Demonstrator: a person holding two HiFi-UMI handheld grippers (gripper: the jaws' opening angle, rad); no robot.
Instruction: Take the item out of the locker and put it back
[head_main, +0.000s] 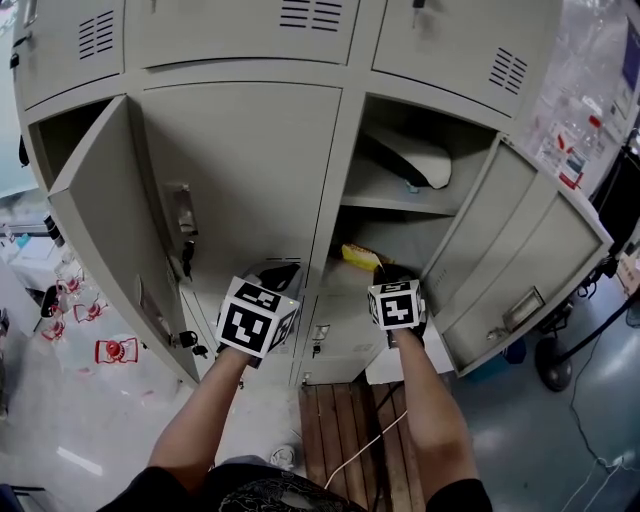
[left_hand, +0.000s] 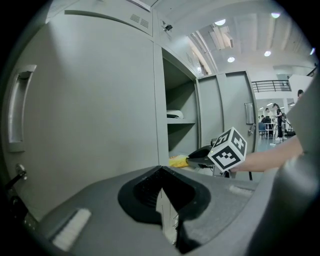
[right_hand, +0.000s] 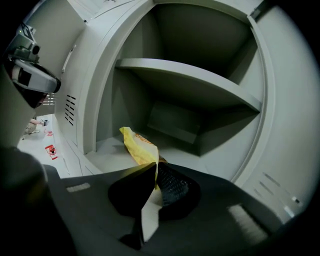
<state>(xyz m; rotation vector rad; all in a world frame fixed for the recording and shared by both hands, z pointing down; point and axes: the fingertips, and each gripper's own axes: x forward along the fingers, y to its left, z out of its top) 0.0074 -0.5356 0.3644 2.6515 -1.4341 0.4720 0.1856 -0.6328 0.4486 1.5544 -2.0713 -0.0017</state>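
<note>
To the left of the left claw (head_main: 278, 275) (left_hand: 162, 192): open pale-grey steel locker door (head_main: 105, 230), swung outward toward the camera.

Directly ahead of the left claw: closed pale-grey steel locker door (head_main: 240, 170) with a vertical metal handle (left_hand: 15, 107) near its left edge. Positioned close to this door, clear of it. Jaws drawn together to a thin slit. Nothing gripped; only locker front visible through the slit.

To the right of the left claw, just beside it: right claw (head_main: 385, 272) (right_hand: 156, 172), at roughly the same height, reaching into the open locker compartment (head_main: 400, 235). Jaws pinched onto the near edge of a yellow crinkled packet (head_main: 358, 256) (right_hand: 139, 147). Remainder of the packet projecting forward and upward from the jaw tips, tilted slightly left. Located at the front of the lower section of the compartment, under the grey steel shelf (right_hand: 200, 82). Contact between packet and compartment floor: not determinable.

Above the right claw, on the shelf: white curved object (head_main: 415, 160), type not identifiable.

To the right of the right claw: second open pale-grey steel door (head_main: 520, 265), swung outward, with a handle recess low on its face.

Below both claws, at floor level: brown slatted wooden pallet (head_main: 340, 420) crossed by a thin white cable (head_main: 365, 445).
</note>
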